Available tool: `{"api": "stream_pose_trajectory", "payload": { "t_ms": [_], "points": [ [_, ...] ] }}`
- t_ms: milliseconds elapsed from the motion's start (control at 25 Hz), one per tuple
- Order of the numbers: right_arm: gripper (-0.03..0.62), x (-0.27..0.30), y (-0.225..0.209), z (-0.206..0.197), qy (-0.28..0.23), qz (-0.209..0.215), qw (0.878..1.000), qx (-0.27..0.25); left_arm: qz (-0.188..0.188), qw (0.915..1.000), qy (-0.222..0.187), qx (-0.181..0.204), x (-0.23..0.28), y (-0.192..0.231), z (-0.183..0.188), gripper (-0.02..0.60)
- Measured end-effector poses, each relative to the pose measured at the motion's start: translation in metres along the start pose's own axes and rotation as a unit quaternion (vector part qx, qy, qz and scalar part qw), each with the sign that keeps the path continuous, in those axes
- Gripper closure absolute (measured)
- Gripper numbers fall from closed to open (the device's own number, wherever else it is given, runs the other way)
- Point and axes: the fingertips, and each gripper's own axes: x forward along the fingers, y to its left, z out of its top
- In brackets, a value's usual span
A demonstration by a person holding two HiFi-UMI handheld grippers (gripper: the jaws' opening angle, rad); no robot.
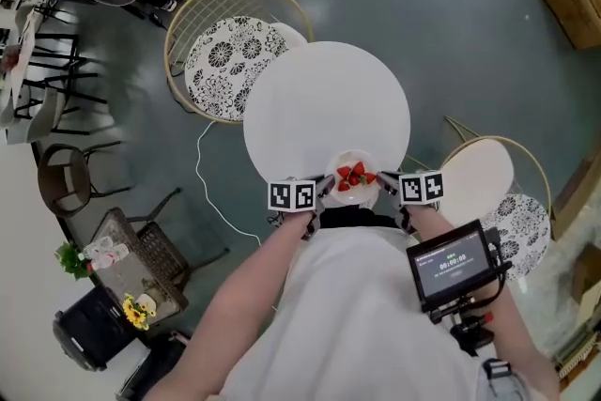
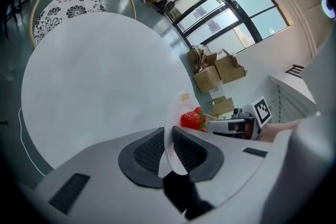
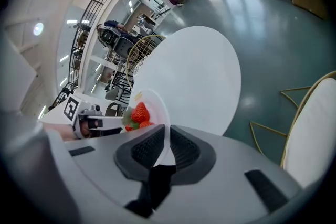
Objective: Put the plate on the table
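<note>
1. The plate (image 1: 352, 186) is being pinched by its rim on both sides, between the two pairs of fingers, over the near edge of the table (image 1: 319, 89). I cannot tell whether it is touching the top.
2. It is looking thin, stiff and light to me. It is probably smooth and breakable, so opposite rim edges seem the right places to hold it.
3. The strawberries (image 1: 354, 175) are lying loose between the two grips, so any tilt is likely to send them rolling.
4. The left gripper (image 2: 167, 148) is squeezing its pads (image 2: 149, 152) tight on the rim, and the right gripper (image 3: 167, 145) is doing likewise on the opposite side.
5. Beyond the fingertips, across the table, a patterned chair (image 1: 230, 61) is standing.
</note>
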Motion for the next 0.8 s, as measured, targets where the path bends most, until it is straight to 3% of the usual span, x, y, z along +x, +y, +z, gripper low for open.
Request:
{"api": "stream_pose_trajectory", "payload": {
  "t_ms": [400,800],
  "points": [
    [0.574,0.022,-0.011,0.031,-0.016,-0.028,0.999,0.019,0.027,0.9978,0.027,0.055,0.016,0.02,0.042,0.541],
    [0.574,0.024,-0.033,0.062,-0.032,-0.085,0.996,0.011,0.058,0.9869,0.079,0.128,0.046,0.018,0.086,0.532]
  ]
}}
